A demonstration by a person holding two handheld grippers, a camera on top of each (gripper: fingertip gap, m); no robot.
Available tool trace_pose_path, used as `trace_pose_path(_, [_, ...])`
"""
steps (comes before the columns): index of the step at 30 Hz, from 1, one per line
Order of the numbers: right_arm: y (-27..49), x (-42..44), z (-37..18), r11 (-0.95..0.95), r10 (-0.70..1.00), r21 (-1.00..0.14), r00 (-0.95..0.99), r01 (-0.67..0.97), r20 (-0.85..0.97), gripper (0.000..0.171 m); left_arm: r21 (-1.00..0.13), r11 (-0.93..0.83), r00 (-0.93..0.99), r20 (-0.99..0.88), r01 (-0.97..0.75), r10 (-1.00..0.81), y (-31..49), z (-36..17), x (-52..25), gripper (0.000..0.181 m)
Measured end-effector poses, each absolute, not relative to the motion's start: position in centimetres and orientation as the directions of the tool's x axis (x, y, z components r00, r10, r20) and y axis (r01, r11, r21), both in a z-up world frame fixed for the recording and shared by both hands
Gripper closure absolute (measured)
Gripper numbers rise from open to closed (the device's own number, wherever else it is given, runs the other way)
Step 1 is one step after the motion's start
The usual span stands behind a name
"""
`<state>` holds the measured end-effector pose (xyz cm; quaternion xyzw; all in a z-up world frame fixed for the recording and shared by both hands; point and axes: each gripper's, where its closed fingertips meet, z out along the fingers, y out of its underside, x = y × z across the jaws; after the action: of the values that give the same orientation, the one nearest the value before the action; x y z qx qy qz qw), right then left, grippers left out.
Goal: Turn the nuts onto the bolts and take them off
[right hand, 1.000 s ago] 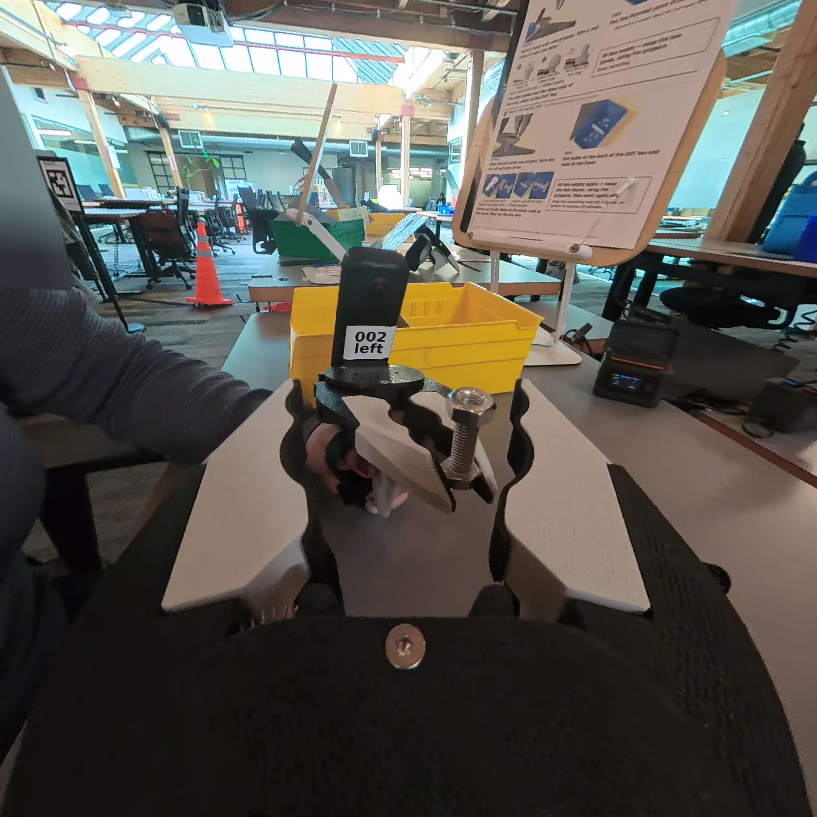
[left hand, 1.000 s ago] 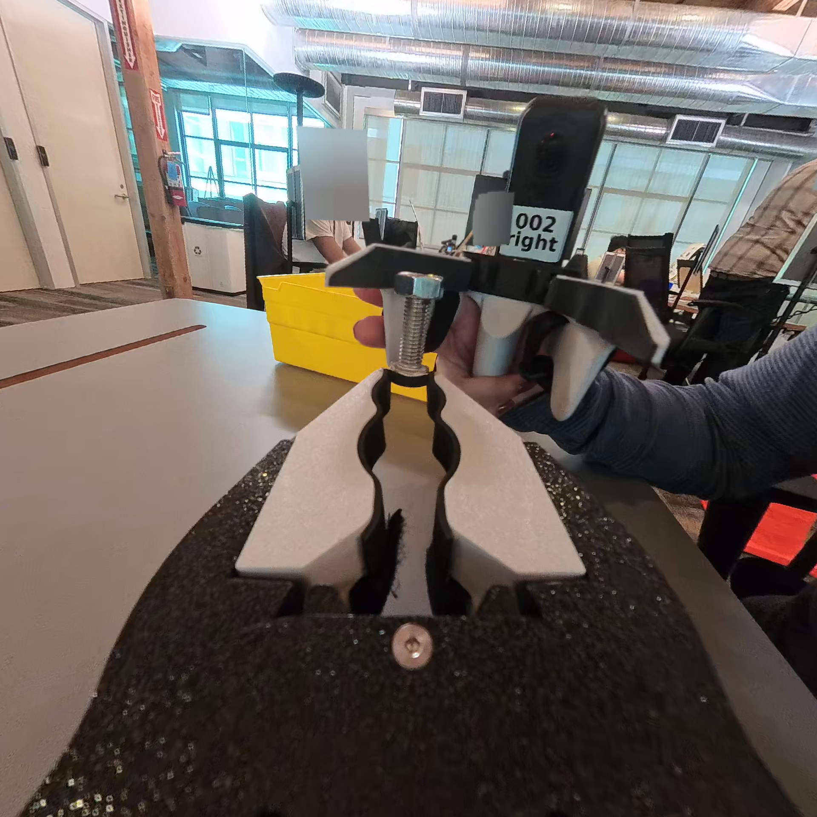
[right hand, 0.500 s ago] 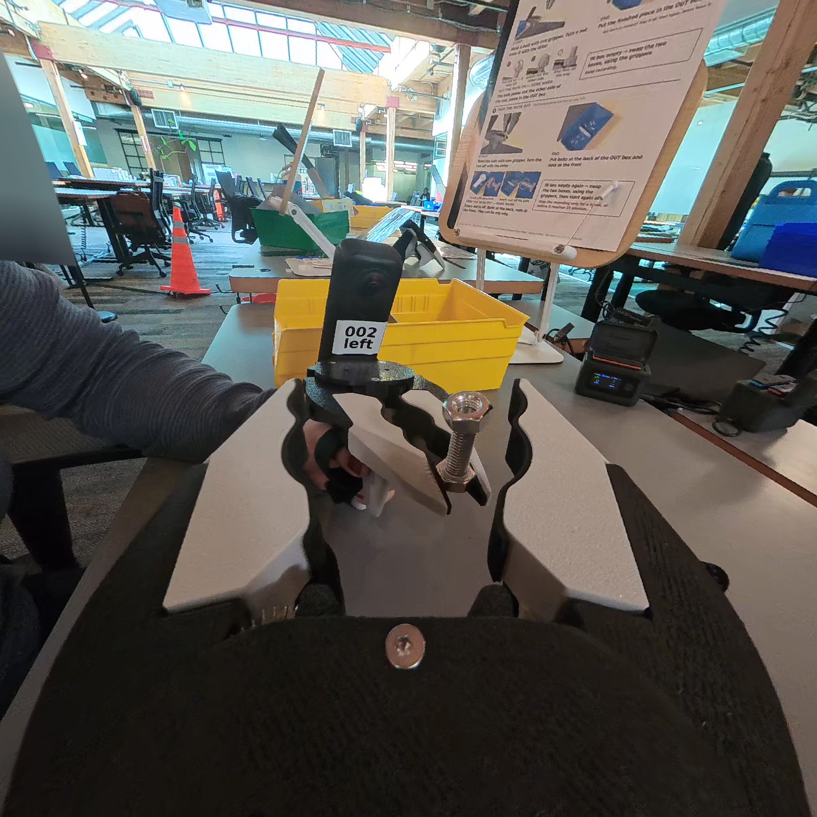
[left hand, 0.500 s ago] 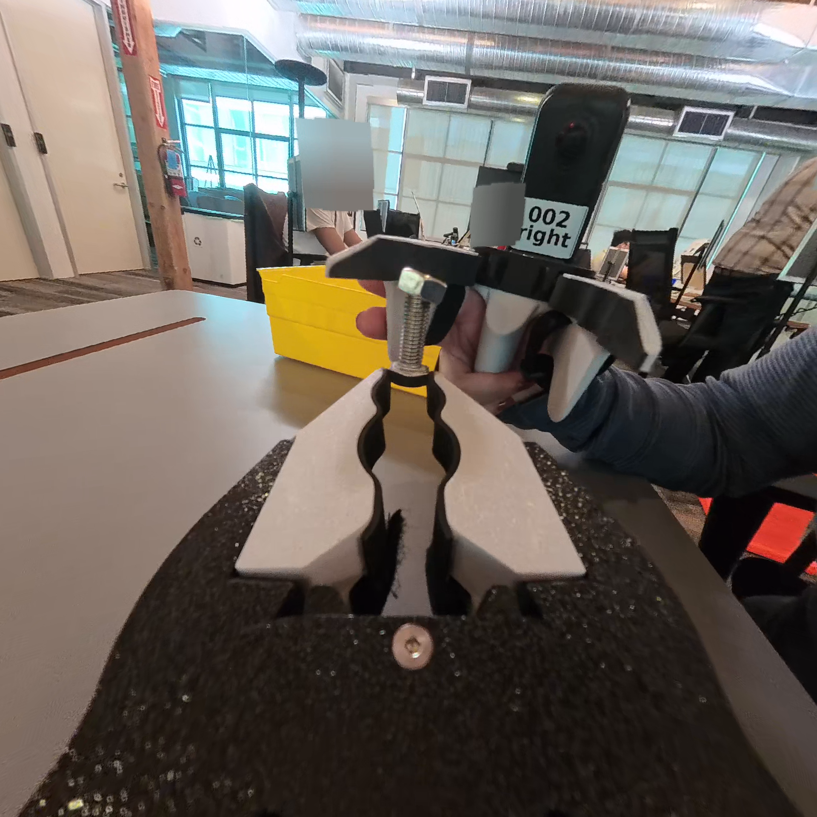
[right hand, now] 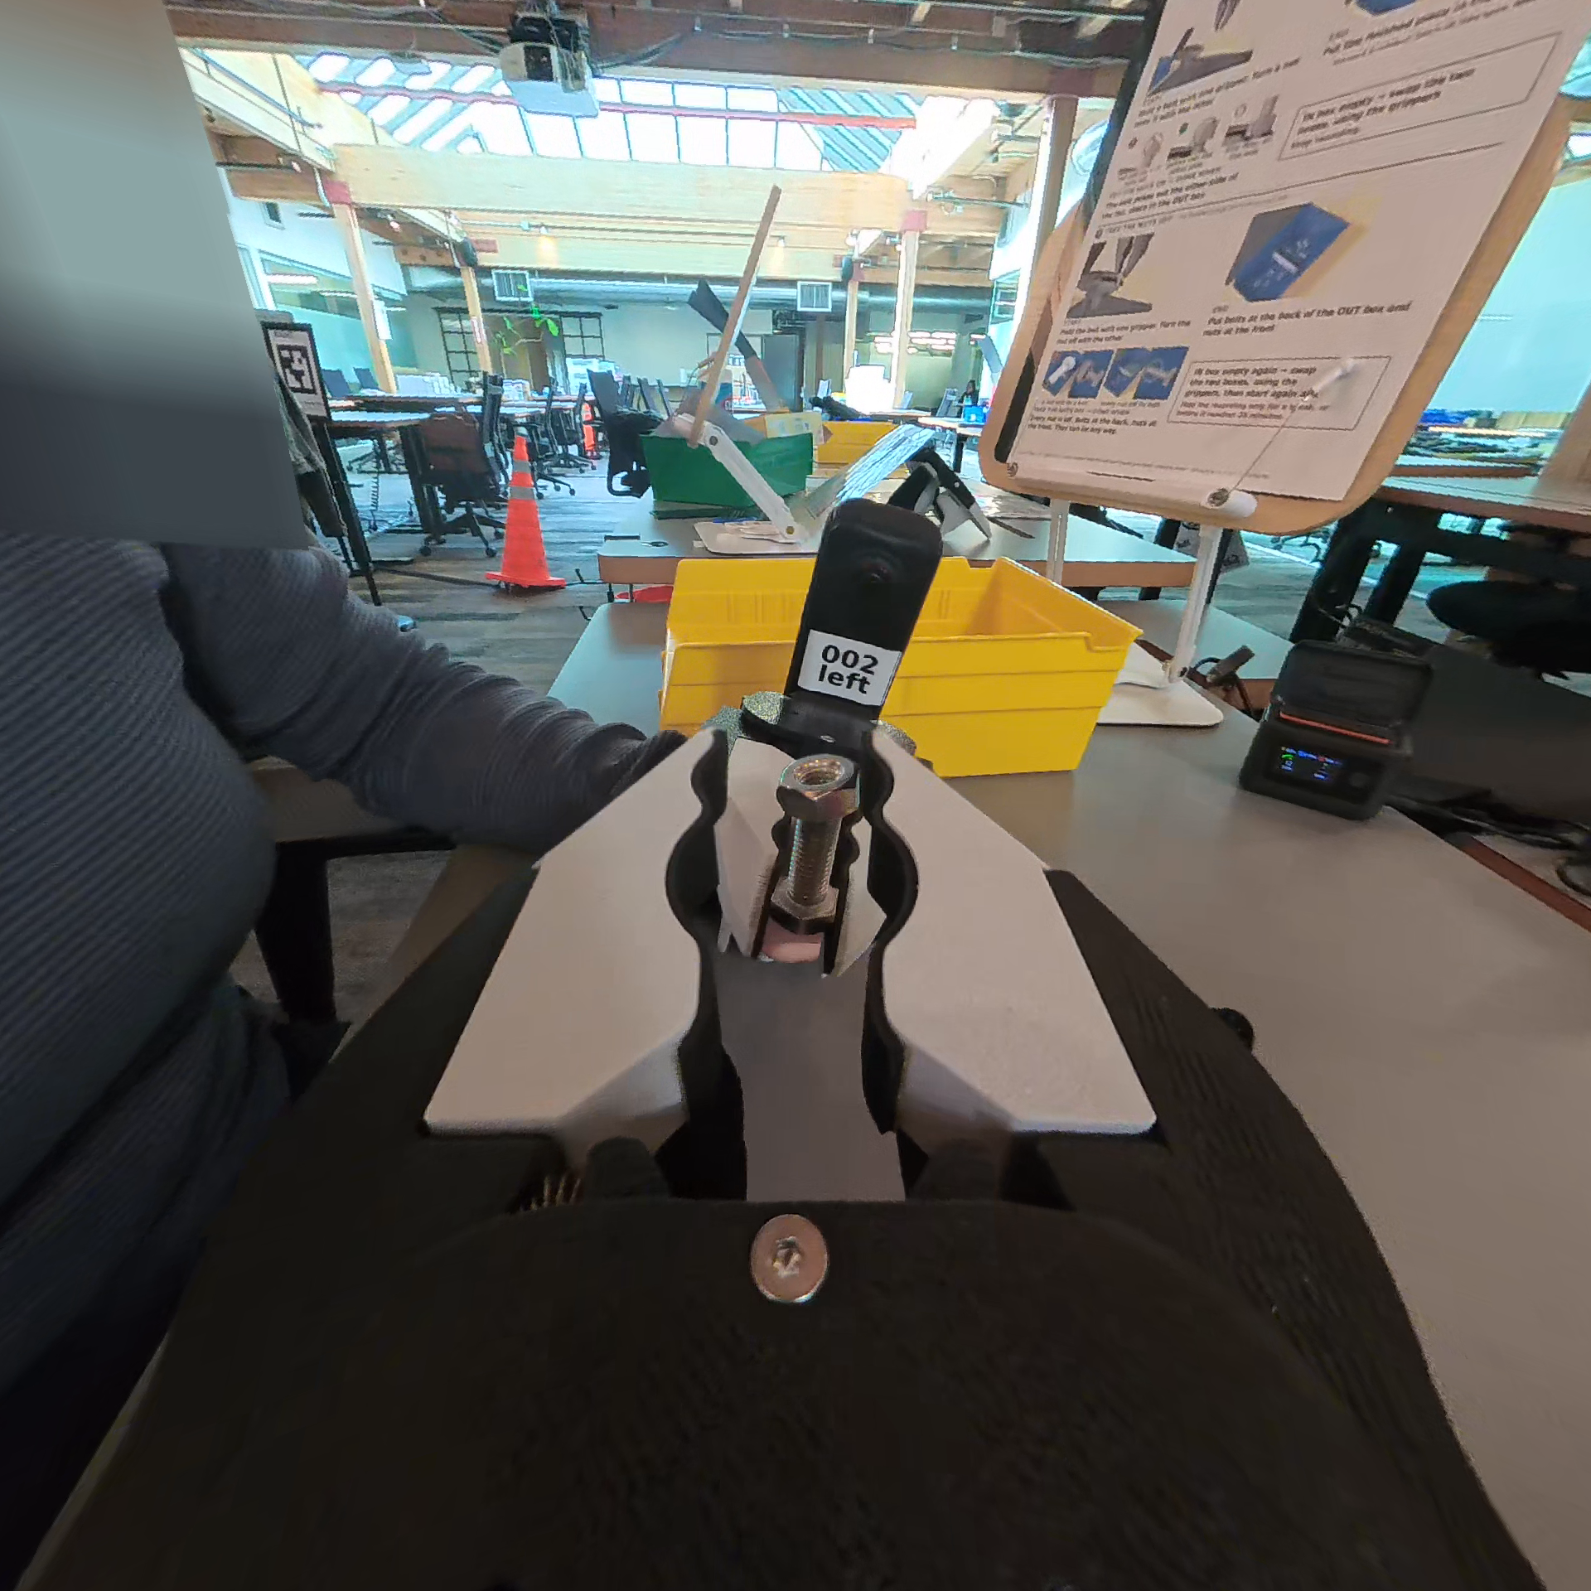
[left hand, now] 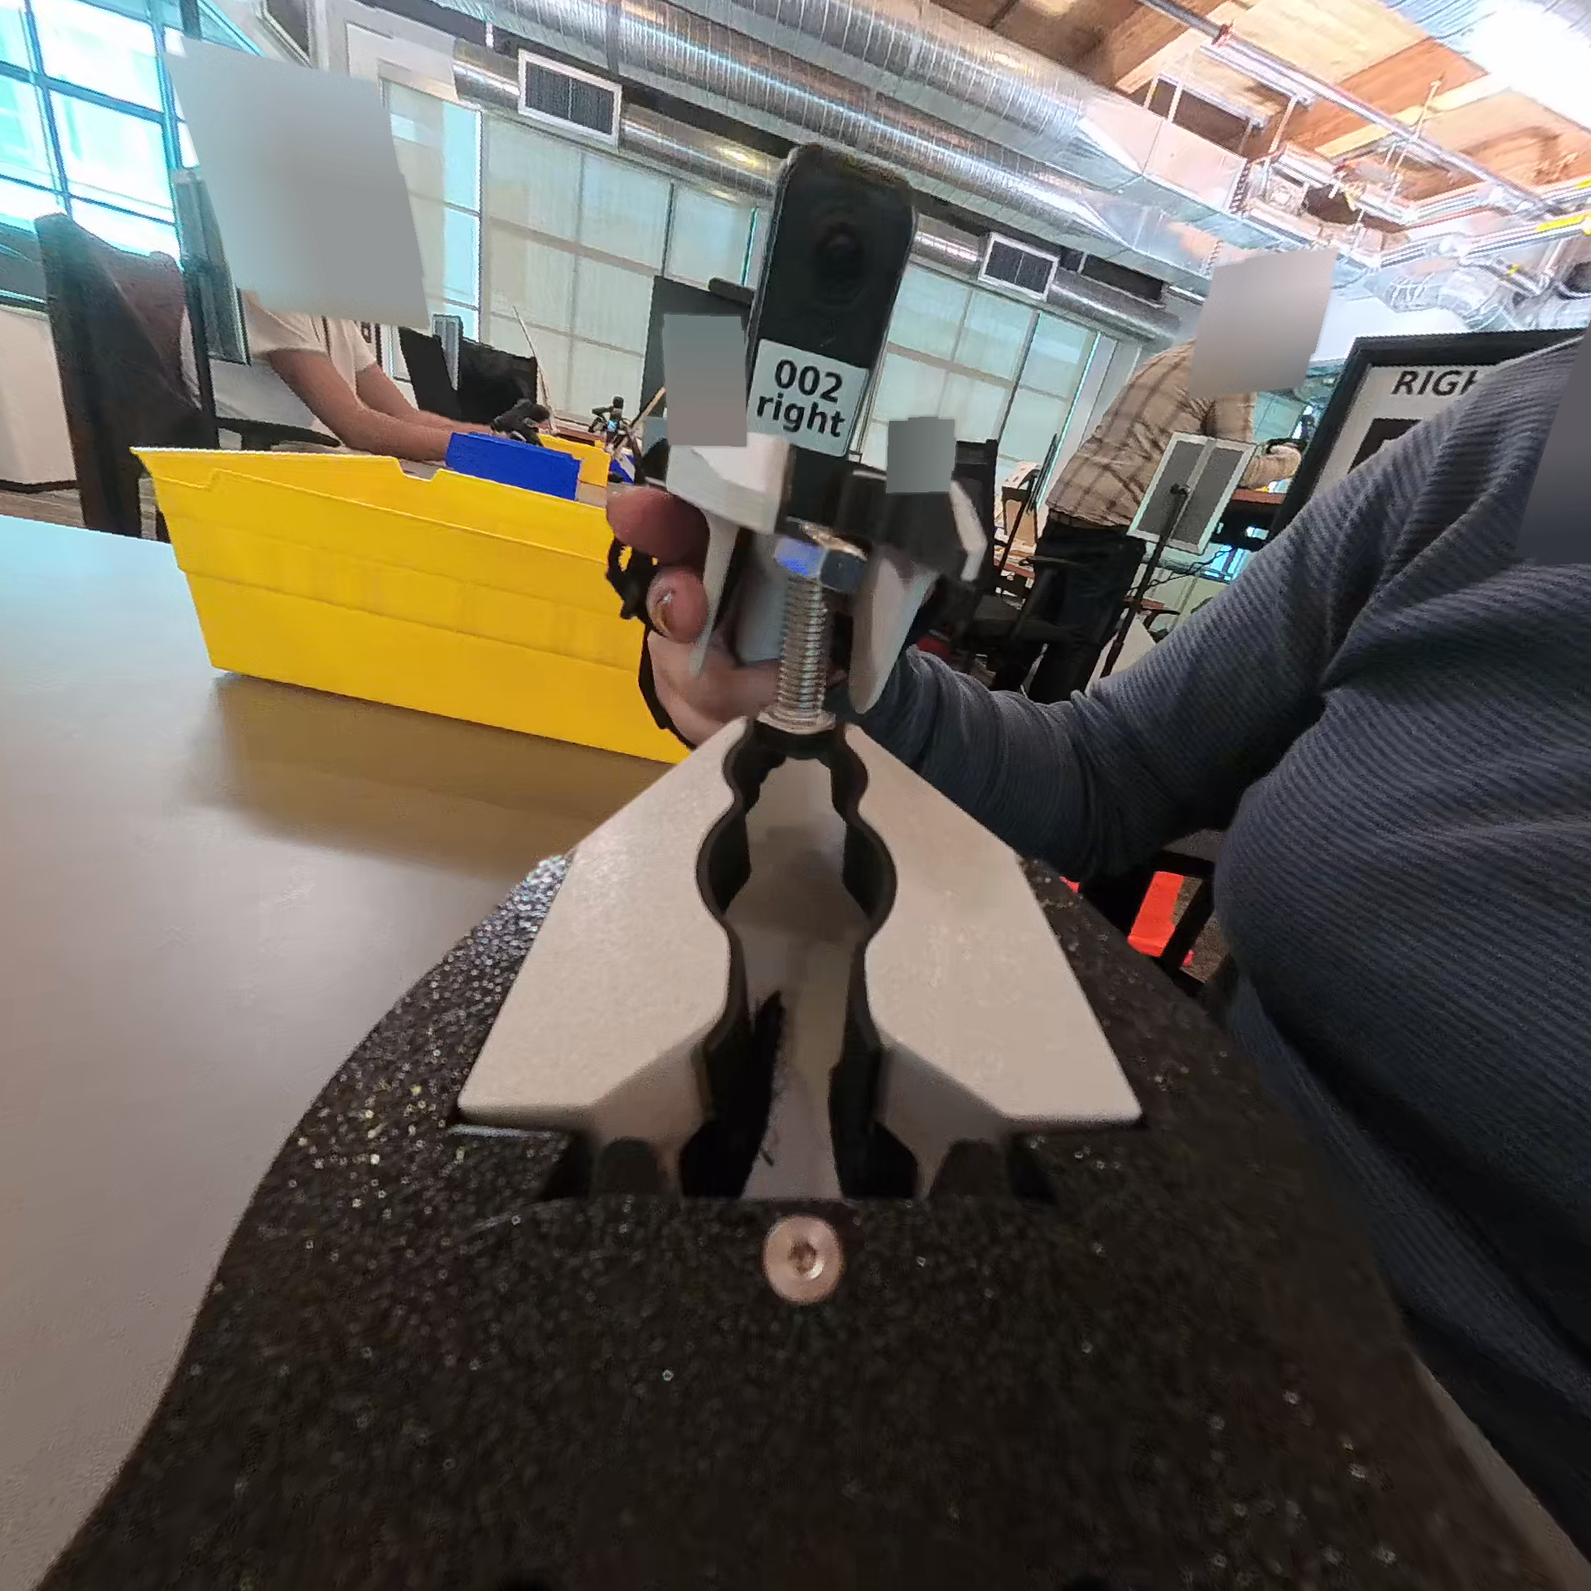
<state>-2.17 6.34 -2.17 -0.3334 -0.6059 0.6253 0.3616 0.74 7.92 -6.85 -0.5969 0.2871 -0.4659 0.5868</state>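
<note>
A steel bolt [left hand: 802, 641] stands upright above the table with a hex nut [left hand: 820, 560] at its top end. My left gripper [left hand: 796, 742] is shut on the bolt's lower end, where the hex head [right hand: 801, 914] sits between its white fingers. My right gripper [right hand: 796, 751] faces the left one, and its jaws are closed on the nut [right hand: 816, 785] near the fingertips. In the left wrist view the right gripper [left hand: 818, 594] shows from the front, held in a hand, with its fingers on either side of the nut.
A yellow bin [left hand: 387, 585] stands on the grey table [left hand: 215, 861] behind the grippers, and also shows in the right wrist view [right hand: 1016, 671]. An instruction board on a stand [right hand: 1291, 258] and a small black device [right hand: 1326, 732] stand at the right. A person's blue sleeve [left hand: 1291, 689] lies close by. Tip to tip, the grippers are about 5 cm apart. The small black device [right hand: 1326, 732] is about equally far from each gripper, around 40 cm.
The right gripper was open beside the bolt. It has moved over the bolt's top end and closed around the nut. The left gripper still holds the bolt upright.
</note>
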Motion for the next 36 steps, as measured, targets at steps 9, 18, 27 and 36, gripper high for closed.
trace_pose_path(9, [5.7,-1.9,-2.6,-0.056,0.815,-0.998,-0.578,-0.012,-0.039,0.154,-0.975,-0.138,0.345,0.191,0.172,-0.919,6.9,-7.0,1.5,0.167])
trace_pose_path(18, [5.6,-2.0,-3.0,-0.135,0.783,-0.988,-0.602,0.079,-0.156,0.154,-0.981,-0.137,0.391,0.181,0.138,-0.902,7.2,-7.4,1.4,0.167])
trace_pose_path(27, [9.4,-4.7,-3.9,-0.044,0.954,-0.997,-0.295,0.057,-0.059,0.154,-0.985,-0.12,0.681,0.174,0.125,-0.711,10.8,-8.2,-1.4,0.167])
trace_pose_path(36, [7.9,-5.5,-4.2,0.003,0.947,-0.999,-0.322,0.037,-0.009,0.114,-0.982,-0.12,0.681,0.188,0.146,-0.708,10.8,-8.0,-1.7,0.167])
